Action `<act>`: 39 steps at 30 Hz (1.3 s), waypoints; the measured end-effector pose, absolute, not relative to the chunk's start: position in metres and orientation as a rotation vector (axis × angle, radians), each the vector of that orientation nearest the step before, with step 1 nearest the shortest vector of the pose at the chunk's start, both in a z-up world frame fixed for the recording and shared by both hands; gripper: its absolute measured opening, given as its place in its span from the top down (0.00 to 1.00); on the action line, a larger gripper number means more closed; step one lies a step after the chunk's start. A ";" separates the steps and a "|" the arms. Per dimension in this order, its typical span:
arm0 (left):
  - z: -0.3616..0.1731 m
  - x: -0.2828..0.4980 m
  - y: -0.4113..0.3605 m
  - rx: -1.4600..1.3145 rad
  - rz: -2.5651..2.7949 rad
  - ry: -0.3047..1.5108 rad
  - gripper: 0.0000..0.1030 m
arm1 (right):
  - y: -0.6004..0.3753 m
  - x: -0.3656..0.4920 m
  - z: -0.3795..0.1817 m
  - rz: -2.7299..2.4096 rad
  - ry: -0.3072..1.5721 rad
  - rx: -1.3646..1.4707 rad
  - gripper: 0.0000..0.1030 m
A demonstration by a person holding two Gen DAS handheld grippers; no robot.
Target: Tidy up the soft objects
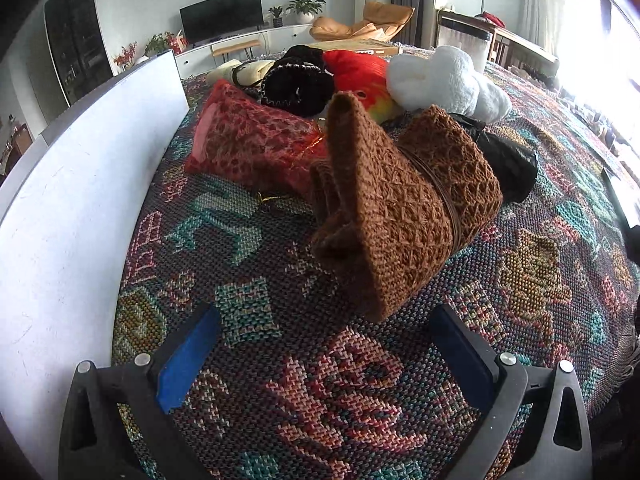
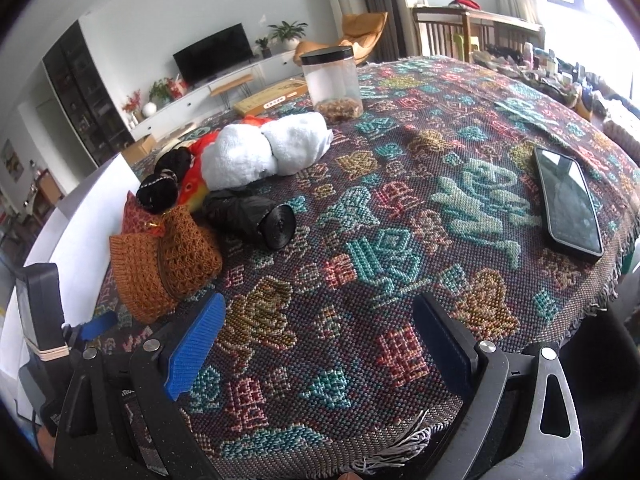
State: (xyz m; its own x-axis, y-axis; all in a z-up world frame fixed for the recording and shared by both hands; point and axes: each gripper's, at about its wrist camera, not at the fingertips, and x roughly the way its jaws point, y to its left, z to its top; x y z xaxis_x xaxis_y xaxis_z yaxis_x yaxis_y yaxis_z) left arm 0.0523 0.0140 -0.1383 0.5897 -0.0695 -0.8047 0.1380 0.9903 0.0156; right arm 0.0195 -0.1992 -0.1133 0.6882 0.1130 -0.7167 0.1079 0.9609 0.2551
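Knitwear fills your left view: the brown knitted bundle (image 1: 404, 204), tied round with a cord, lies on the patterned tablecloth (image 1: 340, 392) just ahead of your left gripper (image 1: 324, 356), whose jaws stand wide apart with nothing between them. Behind the bundle you see a red knitted piece (image 1: 248, 140), a black knitted item (image 1: 298, 84), a red and yellow plush toy (image 1: 360, 76), a white plush (image 1: 444, 80) and a black roll of bags (image 1: 508, 160), all crowded together beside the white board (image 1: 80, 200) at the left. Your right view shows the same heap from further off and to its right, and adds what the left one lacks: a clear jar with a black lid (image 2: 332, 84) standing behind the white plush, and a phone (image 2: 568, 204) lying flat near the cloth's right edge, well apart from the pile. Your right gripper (image 2: 320, 344) hangs over bare cloth near the fringed edge, jaws spread wide and holding nothing, with your left gripper's body visible at its left.
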 end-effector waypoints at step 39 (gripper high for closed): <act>-0.156 0.201 0.040 -0.027 0.048 0.944 0.00 | -0.157 0.196 -0.164 0.060 0.932 -0.004 0.02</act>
State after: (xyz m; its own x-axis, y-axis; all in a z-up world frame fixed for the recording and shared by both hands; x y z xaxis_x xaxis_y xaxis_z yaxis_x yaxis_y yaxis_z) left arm 0.2008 0.0400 -0.1556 0.5856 0.0297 -0.8101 -0.0530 0.9986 -0.0018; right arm 0.1961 -0.1571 -0.1638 0.5945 0.0497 -0.8026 -0.0531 0.9983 0.0226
